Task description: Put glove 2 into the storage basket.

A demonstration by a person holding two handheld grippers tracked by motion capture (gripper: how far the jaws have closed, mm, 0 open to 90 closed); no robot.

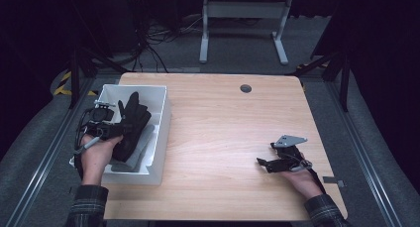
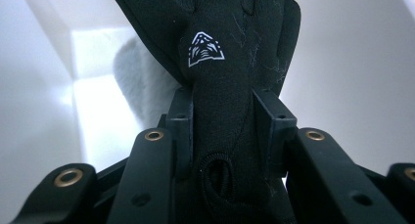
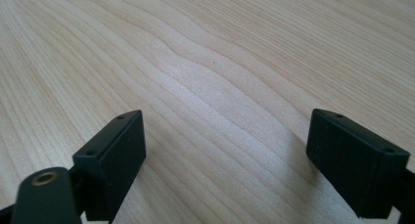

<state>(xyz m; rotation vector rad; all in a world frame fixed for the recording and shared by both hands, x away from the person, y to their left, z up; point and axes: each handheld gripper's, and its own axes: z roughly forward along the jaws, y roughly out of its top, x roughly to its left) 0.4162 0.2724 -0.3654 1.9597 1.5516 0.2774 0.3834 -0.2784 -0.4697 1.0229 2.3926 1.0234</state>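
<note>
Black glove (image 2: pixel 230 87) in left tongs (image 2: pixel 230 131) (right tongs (image 3: pixel 225 160) agape).

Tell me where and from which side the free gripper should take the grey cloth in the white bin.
Take the grey cloth at its right edge, which lies bare beside the black glove. The right gripper, jaws open over the table, should probably drop in from above, since the white bin walls block a side approach and the left gripper holds the glove.
</note>
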